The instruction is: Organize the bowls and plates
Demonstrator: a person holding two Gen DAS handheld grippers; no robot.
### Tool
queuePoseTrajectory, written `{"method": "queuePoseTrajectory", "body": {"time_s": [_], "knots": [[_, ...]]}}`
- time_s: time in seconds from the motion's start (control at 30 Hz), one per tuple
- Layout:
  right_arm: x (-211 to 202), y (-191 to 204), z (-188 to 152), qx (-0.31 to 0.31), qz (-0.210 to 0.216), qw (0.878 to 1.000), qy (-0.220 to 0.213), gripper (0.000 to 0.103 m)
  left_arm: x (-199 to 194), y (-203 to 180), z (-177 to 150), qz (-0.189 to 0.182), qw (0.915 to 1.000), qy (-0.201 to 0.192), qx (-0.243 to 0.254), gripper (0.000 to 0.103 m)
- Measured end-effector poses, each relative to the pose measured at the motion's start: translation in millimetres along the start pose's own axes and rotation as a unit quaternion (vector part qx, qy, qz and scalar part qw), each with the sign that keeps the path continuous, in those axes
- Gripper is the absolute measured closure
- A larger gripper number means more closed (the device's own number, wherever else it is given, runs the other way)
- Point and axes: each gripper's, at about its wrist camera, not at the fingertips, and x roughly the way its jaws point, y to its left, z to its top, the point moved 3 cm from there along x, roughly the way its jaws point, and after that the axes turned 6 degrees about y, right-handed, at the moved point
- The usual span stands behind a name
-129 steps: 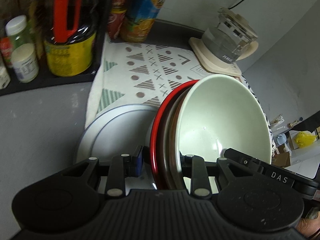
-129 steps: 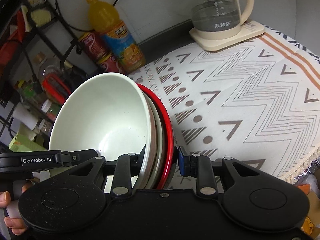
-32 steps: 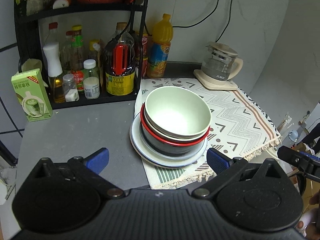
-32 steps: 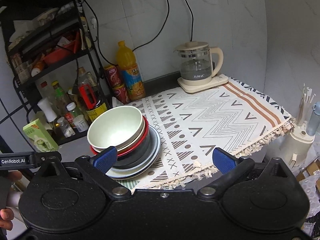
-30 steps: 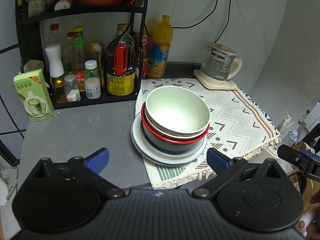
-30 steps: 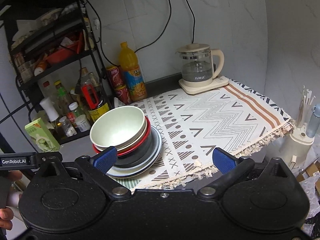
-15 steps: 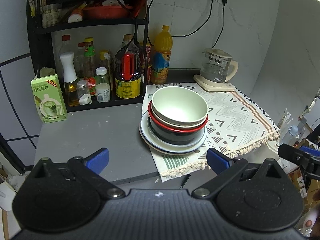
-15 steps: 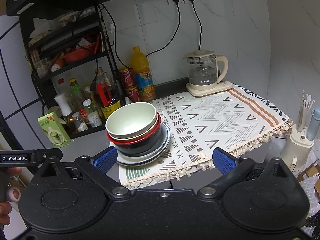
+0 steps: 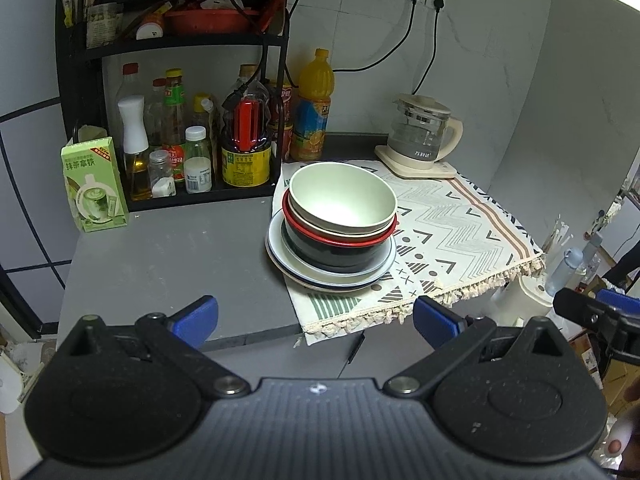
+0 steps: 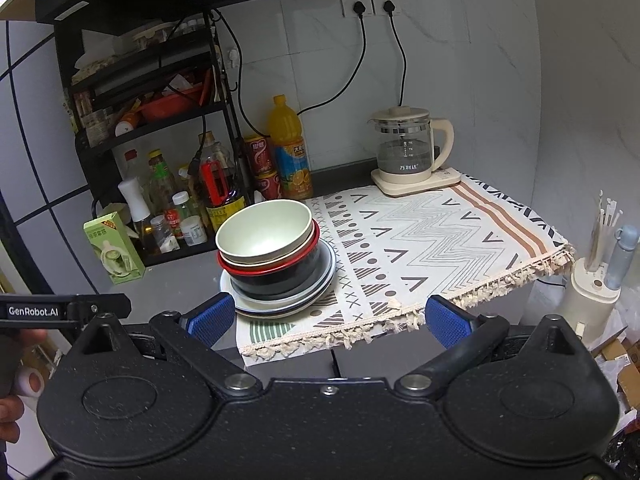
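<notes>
1 grey bench [image 9: 168, 264] fills mid frame, patterned cloth [image 9: 452, 232] on its right half. Frame centre: stack of plates [image 9: 332, 278], black bowl [image 9: 336, 254] with red rim, pale green bowl [image 9: 340, 200] on top. Lower frame: left tongs [image 9: 316, 316] and right tongs [image 10: 328, 316] both spread wide, empty, well apart from the stack.

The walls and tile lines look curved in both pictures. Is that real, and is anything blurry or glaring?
Left wrist view: fisheye bending curves the wall lines; the stacked bowls are sharp, and bright glare sits in the top right corner. Right wrist view: same bending at the edges; the kettle is crisp, the room dim and bluish, the open right gripper dark.
</notes>
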Motion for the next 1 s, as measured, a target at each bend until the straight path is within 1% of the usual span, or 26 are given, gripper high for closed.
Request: {"method": "queuePoseTrajectory", "body": {"time_s": [0.33,0.53,0.9,1.0], "knots": [[-0.2,-8.1,2.2,0.014,0.008,1.0,-0.001,0.001,-1.5,-11.2,4.9,0.004,1.0,-0.005,-0.001,0.001],[3.0,-11.1,3.5,0.021,0.008,1.0,-0.003,0.001,2.5,-13.3,5.0,0.0,1.0,-0.001,0.002,0.001],[6.2,-13.8,0.6,0.027,0.01,1.0,0.002,0.001,7.3,-19.2,4.7,0.004,1.0,0.002,0.008,0.001],[6.8,-14.1,0.1,0.026,0.008,1.0,0.005,0.001,9.0,-20.2,4.2,0.0,0.9999,0.009,0.006,0.001]]}}
